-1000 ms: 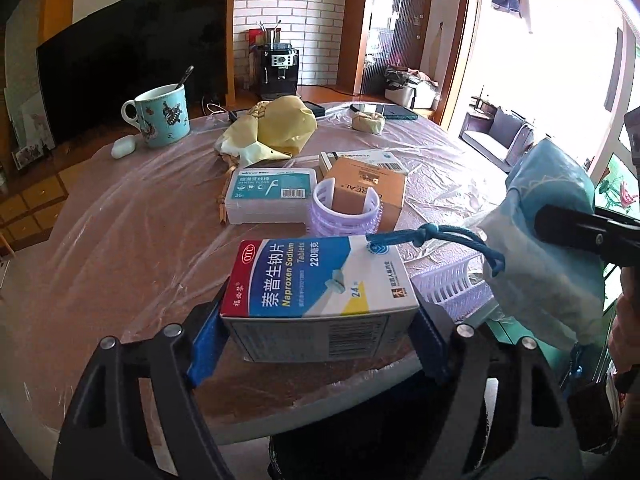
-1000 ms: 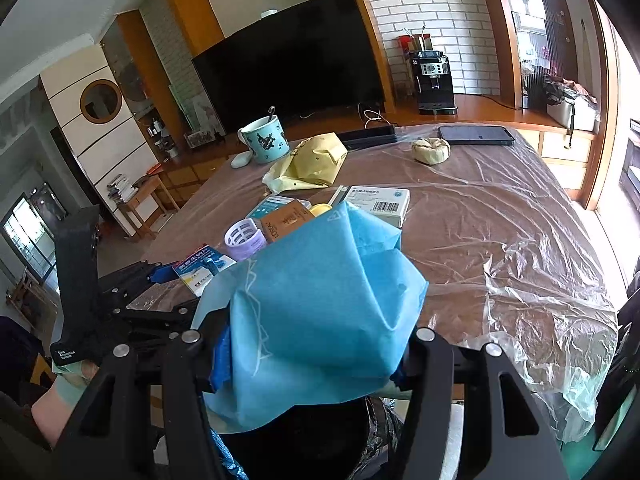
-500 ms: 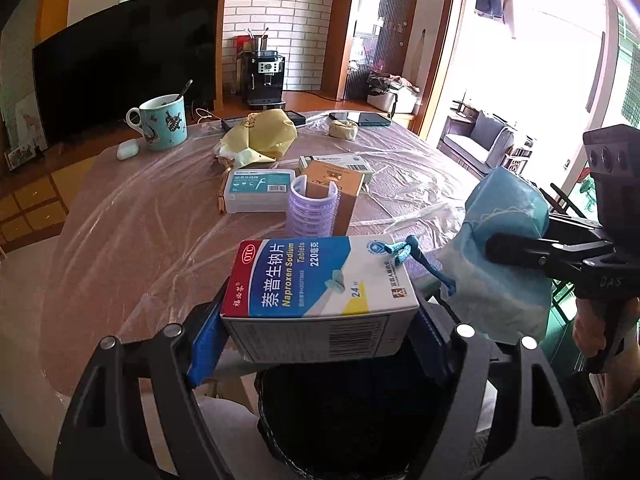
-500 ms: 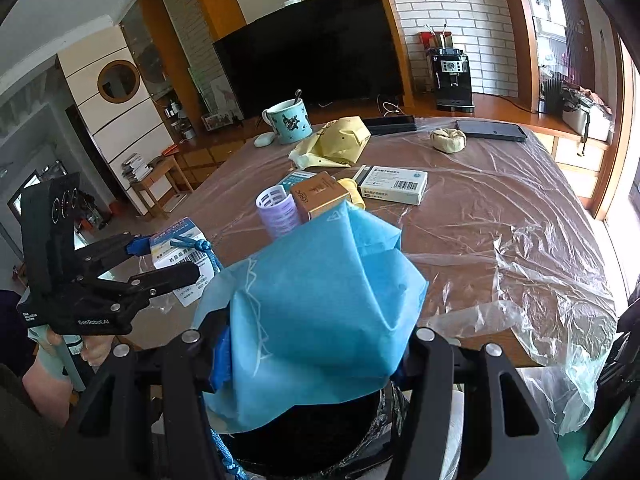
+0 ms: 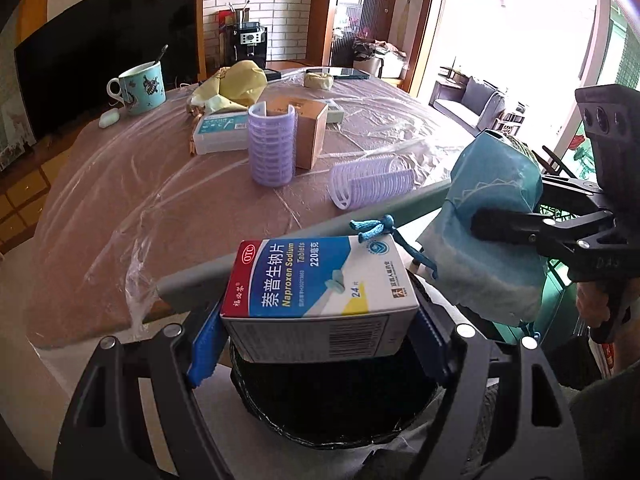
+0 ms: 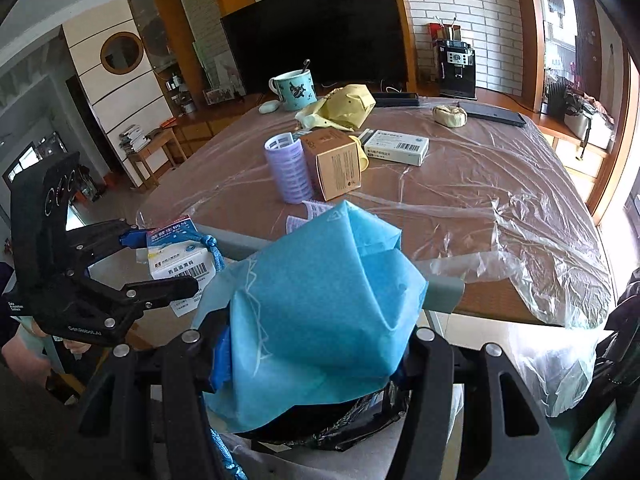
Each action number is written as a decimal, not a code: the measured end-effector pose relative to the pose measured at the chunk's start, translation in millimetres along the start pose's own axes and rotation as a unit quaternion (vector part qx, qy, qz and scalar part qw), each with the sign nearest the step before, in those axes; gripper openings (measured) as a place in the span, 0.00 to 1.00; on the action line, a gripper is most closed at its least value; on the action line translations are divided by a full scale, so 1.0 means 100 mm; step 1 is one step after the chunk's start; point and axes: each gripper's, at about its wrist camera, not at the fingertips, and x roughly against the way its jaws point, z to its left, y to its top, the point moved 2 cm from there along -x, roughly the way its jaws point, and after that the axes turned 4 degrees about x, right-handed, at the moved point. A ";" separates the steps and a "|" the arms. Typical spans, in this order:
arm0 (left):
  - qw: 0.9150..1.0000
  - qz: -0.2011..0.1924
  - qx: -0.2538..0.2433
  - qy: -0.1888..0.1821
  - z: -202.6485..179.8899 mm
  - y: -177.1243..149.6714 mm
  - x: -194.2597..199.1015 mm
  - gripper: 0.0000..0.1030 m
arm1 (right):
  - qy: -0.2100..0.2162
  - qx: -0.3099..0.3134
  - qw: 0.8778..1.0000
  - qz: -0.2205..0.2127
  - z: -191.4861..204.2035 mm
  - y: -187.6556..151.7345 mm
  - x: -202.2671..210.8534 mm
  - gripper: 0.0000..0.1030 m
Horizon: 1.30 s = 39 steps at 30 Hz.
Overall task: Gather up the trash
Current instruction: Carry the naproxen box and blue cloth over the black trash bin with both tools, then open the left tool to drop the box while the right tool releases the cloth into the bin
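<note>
Medicine box [image 5: 320, 288] clamped in left hand-held gripper [image 5: 316, 336], blue cloth [image 6: 316, 304] in right [image 6: 312, 356], both angled down over bin [image 5: 332, 400]

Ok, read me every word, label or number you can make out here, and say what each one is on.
"OTC", "Naproxen Sodium Tablets", "220", "24", plus Chinese characters: medicine box in the left tongs.
"GenRobot.AI": left tongs' body, right wrist view.
"DAS": right tongs' body.
Too small or blurred: white box, brown box, floss box, paper slip, coffee machine.
</note>
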 end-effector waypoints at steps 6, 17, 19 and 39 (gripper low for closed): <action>1.000 0.025 -0.003 0.004 -0.02 -0.16 -0.15 0.77 | -0.012 0.013 1.000 0.023 0.07 -0.15 -0.16 0.55; 0.998 0.058 -0.001 0.013 0.04 -0.34 -0.44 0.77 | -0.045 0.033 0.997 0.059 0.13 -0.33 -0.51 0.55; 0.998 0.063 0.000 0.016 0.05 -0.37 -0.49 0.77 | -0.048 0.029 0.996 0.064 0.12 -0.35 -0.58 0.55; 0.995 0.096 0.005 0.027 0.15 -0.49 -0.89 0.77 | -0.085 0.016 0.992 0.087 0.02 -0.59 -0.94 0.56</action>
